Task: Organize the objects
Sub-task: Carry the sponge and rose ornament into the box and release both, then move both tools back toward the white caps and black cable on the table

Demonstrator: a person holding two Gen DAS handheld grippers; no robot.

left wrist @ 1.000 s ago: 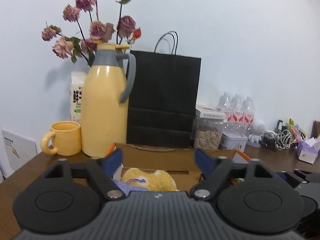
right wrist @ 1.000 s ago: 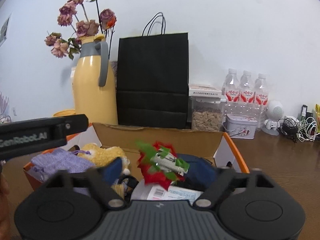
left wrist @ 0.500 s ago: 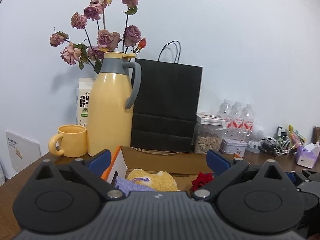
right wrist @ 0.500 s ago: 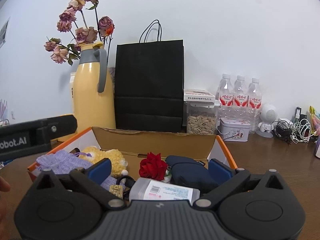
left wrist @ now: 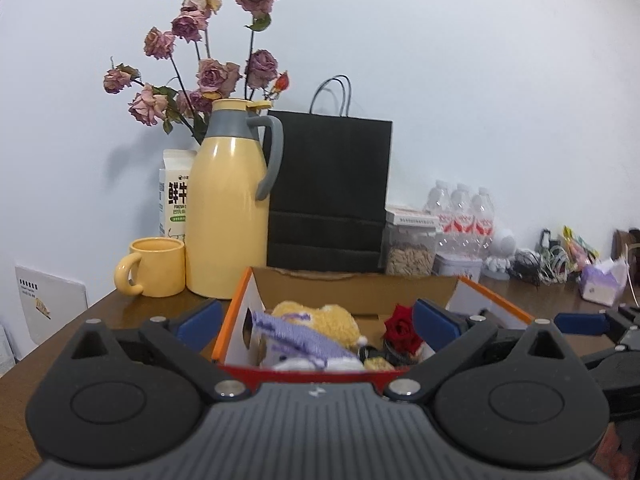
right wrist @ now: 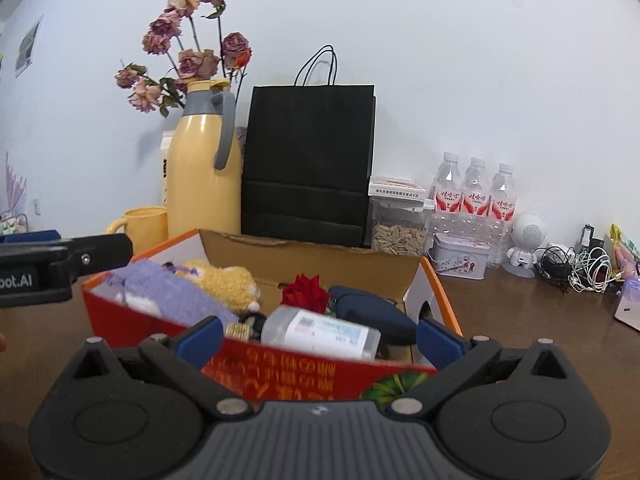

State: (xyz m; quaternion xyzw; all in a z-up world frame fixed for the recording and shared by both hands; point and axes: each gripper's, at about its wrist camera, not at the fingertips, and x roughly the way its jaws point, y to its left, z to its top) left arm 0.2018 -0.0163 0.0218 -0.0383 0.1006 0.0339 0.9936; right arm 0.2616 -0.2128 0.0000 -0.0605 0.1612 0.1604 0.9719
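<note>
Milk carton point(left wrist: 175, 196) half hidden behind yellow jug point(left wrist: 228, 208); print too small to read. Box point(right wrist: 304, 368) near wall cut by gripper body. Cable tangle point(right wrist: 576, 268) indistinct.

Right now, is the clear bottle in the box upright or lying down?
Lying down: the clear bottle rests on its side inside the box.

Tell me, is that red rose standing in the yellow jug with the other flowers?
No, the red rose lies inside the open cardboard box among the other items, while the yellow jug stands behind the box.
</note>
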